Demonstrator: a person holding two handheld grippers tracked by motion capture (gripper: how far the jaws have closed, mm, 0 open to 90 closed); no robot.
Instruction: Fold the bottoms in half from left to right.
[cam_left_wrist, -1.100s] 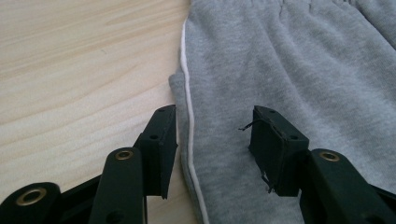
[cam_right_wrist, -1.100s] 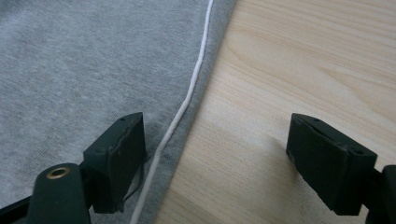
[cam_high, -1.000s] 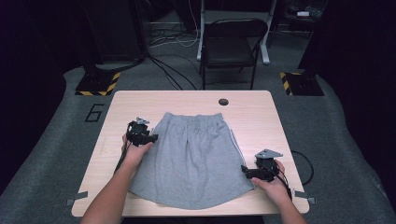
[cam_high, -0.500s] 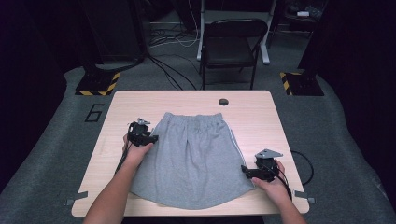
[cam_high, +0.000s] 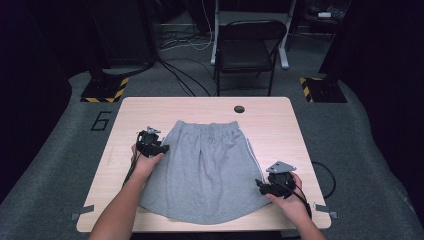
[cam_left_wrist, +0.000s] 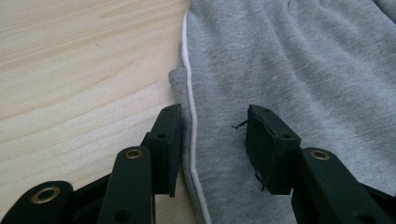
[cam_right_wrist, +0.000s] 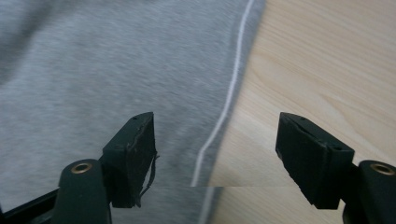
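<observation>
A grey garment (cam_high: 210, 165) with an elastic waistband and white side piping lies flat on the wooden table (cam_high: 280, 120). My left gripper (cam_high: 164, 148) is at its upper left side. In the left gripper view this gripper (cam_left_wrist: 212, 135) is open and straddles the piped edge (cam_left_wrist: 190, 93); its jaws have just been closing, with one jaw over bare wood and the other over cloth. My right gripper (cam_high: 260, 186) is at the lower right side. It is open (cam_right_wrist: 215, 123), its jaws have just been closing, and the piped edge (cam_right_wrist: 229, 102) runs between them untouched.
A dark round hole (cam_high: 239, 109) sits near the table's far edge. A black folding chair (cam_high: 247, 47) stands behind the table. A cable (cam_high: 327, 175) loops off the right edge by my right hand. Bare wood lies on both sides of the garment.
My right gripper has shifted slightly inward toward the garment's edge and lifted a little. The left hand and the garment look unchanged.
</observation>
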